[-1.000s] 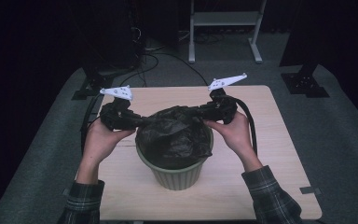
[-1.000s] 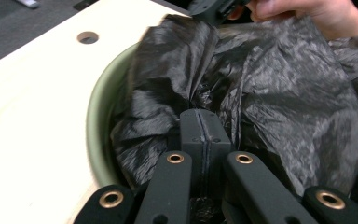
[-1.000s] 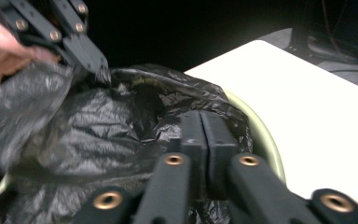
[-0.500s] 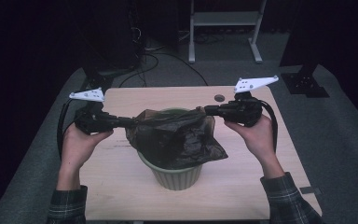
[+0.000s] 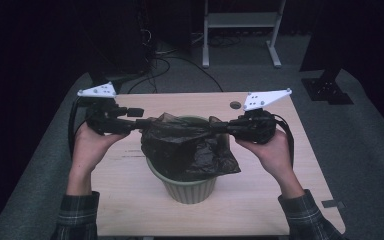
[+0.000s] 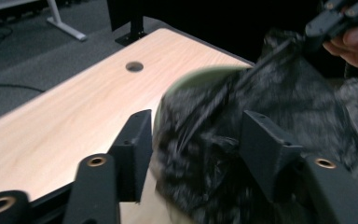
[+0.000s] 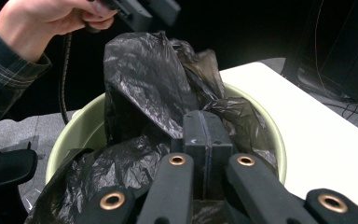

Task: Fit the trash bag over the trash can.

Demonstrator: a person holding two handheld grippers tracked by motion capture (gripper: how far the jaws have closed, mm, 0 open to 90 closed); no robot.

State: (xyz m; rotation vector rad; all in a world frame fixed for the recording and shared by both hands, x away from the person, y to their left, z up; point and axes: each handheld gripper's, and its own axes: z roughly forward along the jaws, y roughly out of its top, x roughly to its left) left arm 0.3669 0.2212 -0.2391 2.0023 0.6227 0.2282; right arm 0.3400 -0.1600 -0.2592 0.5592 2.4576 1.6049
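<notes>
A black plastic bag sits crumpled in and above a pale green bin on the wooden table. My left gripper is at the bag's left edge. Its jaws have just been opening and stand apart, with blurred bag plastic between them. My right gripper is shut on the bag's right edge and pulls it taut over the rim. The right gripper view also catches the left hand and its gripper.
A round cable hole lies in the table's far right part. Beyond the table are a white desk frame, floor cables and a black stand. The bin stands near the table's middle, toward the front.
Both hands have moved apart and slightly up, stretching the bag sideways over the bin. The left gripper's jaws, earlier pinched together, now stand apart.
</notes>
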